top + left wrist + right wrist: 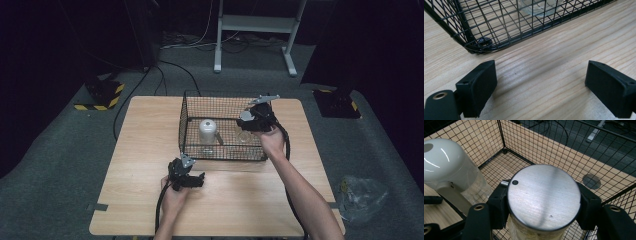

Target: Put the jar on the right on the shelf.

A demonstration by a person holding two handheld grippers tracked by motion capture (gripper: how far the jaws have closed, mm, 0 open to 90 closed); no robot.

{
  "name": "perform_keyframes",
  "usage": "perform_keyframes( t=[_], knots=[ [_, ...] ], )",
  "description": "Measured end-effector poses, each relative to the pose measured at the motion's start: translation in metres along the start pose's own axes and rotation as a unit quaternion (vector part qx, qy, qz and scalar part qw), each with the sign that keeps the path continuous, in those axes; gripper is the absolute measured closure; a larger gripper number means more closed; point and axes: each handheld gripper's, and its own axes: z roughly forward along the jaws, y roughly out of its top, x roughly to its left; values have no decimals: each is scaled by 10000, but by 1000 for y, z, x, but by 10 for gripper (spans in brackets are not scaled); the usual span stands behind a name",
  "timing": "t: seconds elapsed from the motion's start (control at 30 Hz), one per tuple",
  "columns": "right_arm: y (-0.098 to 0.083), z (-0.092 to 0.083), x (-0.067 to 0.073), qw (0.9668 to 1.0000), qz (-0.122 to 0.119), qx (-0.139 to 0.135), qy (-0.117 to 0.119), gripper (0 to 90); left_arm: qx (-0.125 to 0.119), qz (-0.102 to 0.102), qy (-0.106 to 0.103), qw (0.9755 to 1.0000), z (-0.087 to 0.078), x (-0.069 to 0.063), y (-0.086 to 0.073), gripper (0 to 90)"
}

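while the right gripper point(544, 202) is lowered inside the wire basket point(186, 131), a metal-lidded jar point(544, 196) is clamped between its fingers point(499, 205), one pad pressed on each side just under the lid. a white-lidded jug point(442, 161) is seen beside it in the basket. in front of the basket, the left gripper point(540, 85) is held wide open over the table point(549, 55), nothing between its pads.

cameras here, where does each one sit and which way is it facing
High view: fixed above the person's side, looking forward and down on the wooden table and wire basket; both forearms, left gripper, right gripper.
Left gripper view: rides the left gripper, looking along open jaws at bare tabletop and a basket corner.
Right gripper view: rides the right gripper, inside the basket, jaws shut on a metal-lidded jar.
Shared: the basket.
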Motion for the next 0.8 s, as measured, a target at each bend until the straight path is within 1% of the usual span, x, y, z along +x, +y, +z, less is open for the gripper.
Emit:
perform_keyframes(
  t=[0.4,0.67,0.8],
  knots=[
    [-5,9,0,10000,35,60,45,391,-4,-11,-2,10000,0,0,0,105],
    [-9,15,-2,9999,75,104,34,391,-3,-9,1,10000,0,0,0,105],
    [-11,18,-1,9999,57,105,18,391,2,-3,0,10000,0,0,0,105]
  ],
)
